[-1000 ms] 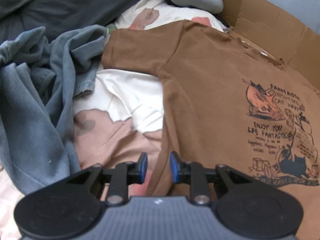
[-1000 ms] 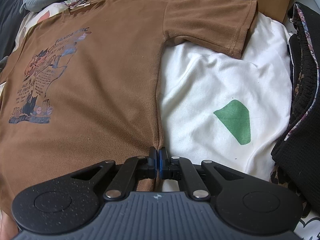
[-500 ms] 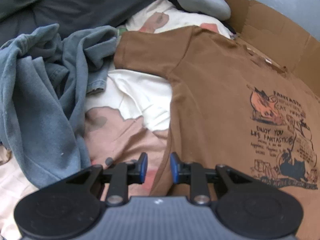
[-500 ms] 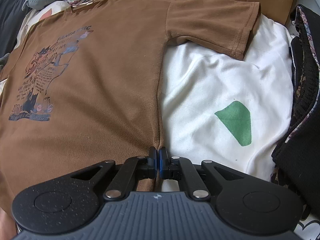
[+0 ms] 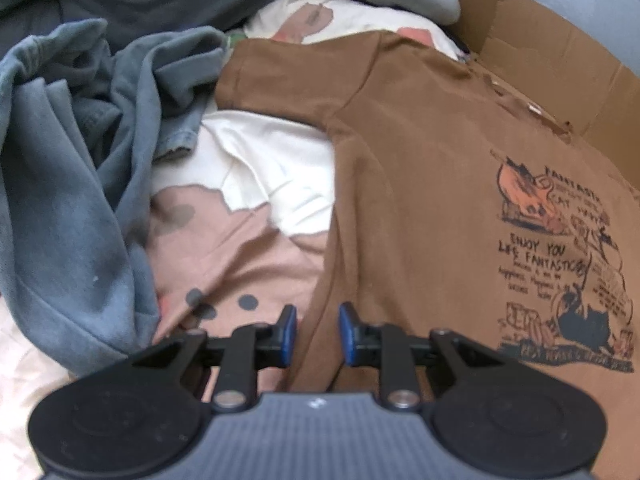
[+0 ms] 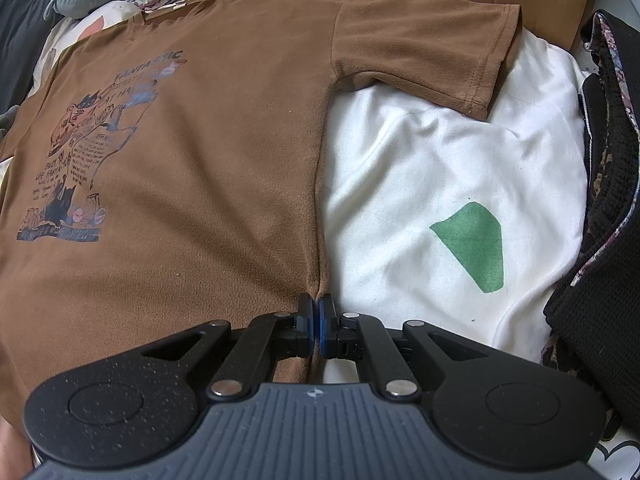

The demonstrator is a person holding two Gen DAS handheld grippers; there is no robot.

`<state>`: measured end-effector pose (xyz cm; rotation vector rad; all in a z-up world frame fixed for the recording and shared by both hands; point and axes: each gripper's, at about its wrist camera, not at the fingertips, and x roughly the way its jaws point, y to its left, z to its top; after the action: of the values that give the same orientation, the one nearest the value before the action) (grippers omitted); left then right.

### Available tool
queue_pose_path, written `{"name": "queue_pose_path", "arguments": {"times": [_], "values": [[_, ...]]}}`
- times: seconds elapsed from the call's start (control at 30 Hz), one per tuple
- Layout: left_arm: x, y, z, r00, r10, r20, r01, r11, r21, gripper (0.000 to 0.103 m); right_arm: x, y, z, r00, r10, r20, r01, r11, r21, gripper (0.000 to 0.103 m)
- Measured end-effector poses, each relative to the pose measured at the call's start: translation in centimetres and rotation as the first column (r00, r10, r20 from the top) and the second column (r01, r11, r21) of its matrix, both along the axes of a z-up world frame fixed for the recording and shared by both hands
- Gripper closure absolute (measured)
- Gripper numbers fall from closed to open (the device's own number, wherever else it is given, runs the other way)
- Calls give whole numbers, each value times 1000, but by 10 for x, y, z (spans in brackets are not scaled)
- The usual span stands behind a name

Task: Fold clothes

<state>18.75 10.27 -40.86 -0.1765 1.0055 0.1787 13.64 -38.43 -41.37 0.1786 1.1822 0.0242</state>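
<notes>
Left wrist: left tool point(image 5: 318, 330) closing, astride brown shirt point(image 5: 420, 184) edge; right tool point(image 6: 319, 320) clamps seam; blue clothes point(image 5: 72, 200) beside.

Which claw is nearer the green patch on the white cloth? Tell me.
Right. The right claw, shut on the brown T-shirt's side seam, sits just left of the green patch. The left claw works the shirt's opposite edge.

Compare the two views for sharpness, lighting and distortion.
Left wrist view: soft and slightly blurred, dimmer, the brown T-shirt print smeared. Right wrist view: crisp, brightly lit, the white cloth near glare. Both bow outward like a fisheye, with dark corners.
</notes>
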Motion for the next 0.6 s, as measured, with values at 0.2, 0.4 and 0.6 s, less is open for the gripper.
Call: {"name": "queue_pose_path", "arguments": {"times": [0.2, 0.4, 0.6], "values": [[-1, 0, 1, 1000, -22, -5, 22, 999, 30, 101, 0, 0, 0, 1000, -3, 3, 3, 1000, -1, 103], [-5, 16, 21, 1000, 4, 27, -5, 998, 57, 102, 0, 2, 6, 1000, 12, 9, -11, 1000, -20, 103], [-8, 27, 41, 994, 98, 44, -100, 994, 46, 102, -2, -1, 17, 999, -22, 26, 22, 999, -31, 103]]}}
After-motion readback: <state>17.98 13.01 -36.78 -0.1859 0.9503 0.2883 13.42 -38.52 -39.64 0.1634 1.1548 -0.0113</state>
